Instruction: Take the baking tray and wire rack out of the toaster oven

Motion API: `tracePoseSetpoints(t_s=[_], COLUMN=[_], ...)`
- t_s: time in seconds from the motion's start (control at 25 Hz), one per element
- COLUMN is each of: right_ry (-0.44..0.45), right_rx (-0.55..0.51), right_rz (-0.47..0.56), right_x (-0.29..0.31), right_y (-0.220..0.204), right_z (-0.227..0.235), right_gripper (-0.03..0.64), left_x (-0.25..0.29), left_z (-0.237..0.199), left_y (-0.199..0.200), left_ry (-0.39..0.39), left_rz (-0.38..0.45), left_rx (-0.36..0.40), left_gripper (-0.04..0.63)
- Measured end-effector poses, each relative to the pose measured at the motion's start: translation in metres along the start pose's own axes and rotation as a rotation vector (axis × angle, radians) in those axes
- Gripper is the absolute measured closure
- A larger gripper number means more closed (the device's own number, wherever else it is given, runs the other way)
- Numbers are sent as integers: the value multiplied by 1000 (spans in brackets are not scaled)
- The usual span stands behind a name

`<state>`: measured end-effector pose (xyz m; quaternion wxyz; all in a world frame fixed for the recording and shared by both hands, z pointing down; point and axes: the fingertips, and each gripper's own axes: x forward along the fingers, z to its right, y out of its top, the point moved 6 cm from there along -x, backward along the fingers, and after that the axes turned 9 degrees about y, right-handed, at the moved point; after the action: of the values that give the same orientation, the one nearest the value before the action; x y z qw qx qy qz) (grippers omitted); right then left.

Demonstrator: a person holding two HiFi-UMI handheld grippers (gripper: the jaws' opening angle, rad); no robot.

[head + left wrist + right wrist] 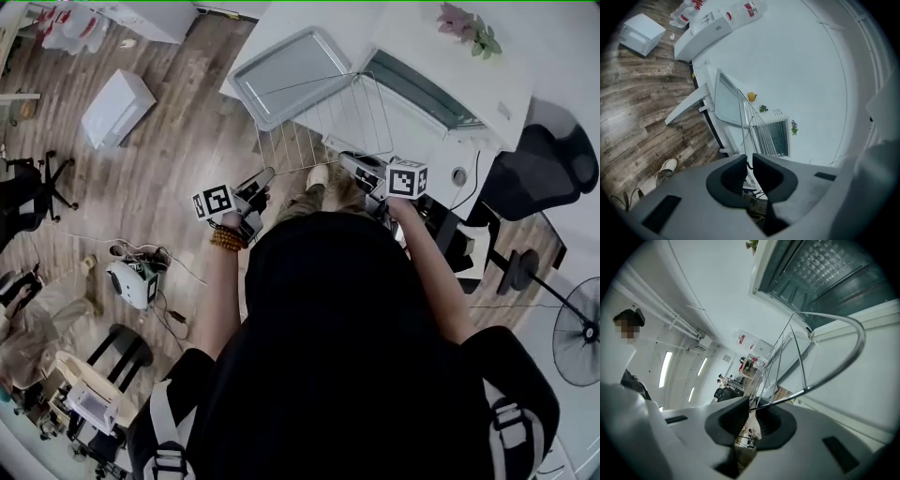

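Note:
The wire rack (323, 127) hangs in the air over the table's front edge, held at its two near corners. My left gripper (265, 178) is shut on its left corner wire, seen up close as the rack (751, 119) running away from my left gripper (748, 161). My right gripper (349, 161) is shut on the right corner; in the right gripper view the rack's curved rim (834, 366) leaves my right gripper (752, 405). The grey baking tray (291, 75) lies flat on the white table (272, 23). The toaster oven (422, 89) stands to its right with its door down.
A small plant (466, 26) sits beyond the oven, and an orange object (752, 96) lies beyond the tray. A black office chair (548, 169) and a fan (577, 333) stand to the right. A white box (117, 108) rests on the wooden floor at left.

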<state>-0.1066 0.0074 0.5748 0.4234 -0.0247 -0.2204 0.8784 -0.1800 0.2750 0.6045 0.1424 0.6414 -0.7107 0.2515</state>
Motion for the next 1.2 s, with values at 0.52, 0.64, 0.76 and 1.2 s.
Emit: tracePoseSetpoints(t_s=[0.52, 0.64, 0.76, 1.2], right_ry=[-10, -45, -90, -304], right_rx=[-58, -80, -88, -104], right_rz=[-163, -169, -163, -161], right_x=[70, 81, 91, 117], right_y=[35, 58, 82, 126], right_z=[25, 37, 44, 87], right_gripper=[568, 560, 548, 468], left_x=[-12, 1, 15, 49], left_z=[-32, -33, -31, -34], left_y=[25, 45, 63, 104], left_ry=[74, 105, 123, 231], left_rz=[169, 214, 242, 350], left_rx=[-92, -88, -84, -170], left_gripper=[545, 545, 545, 545])
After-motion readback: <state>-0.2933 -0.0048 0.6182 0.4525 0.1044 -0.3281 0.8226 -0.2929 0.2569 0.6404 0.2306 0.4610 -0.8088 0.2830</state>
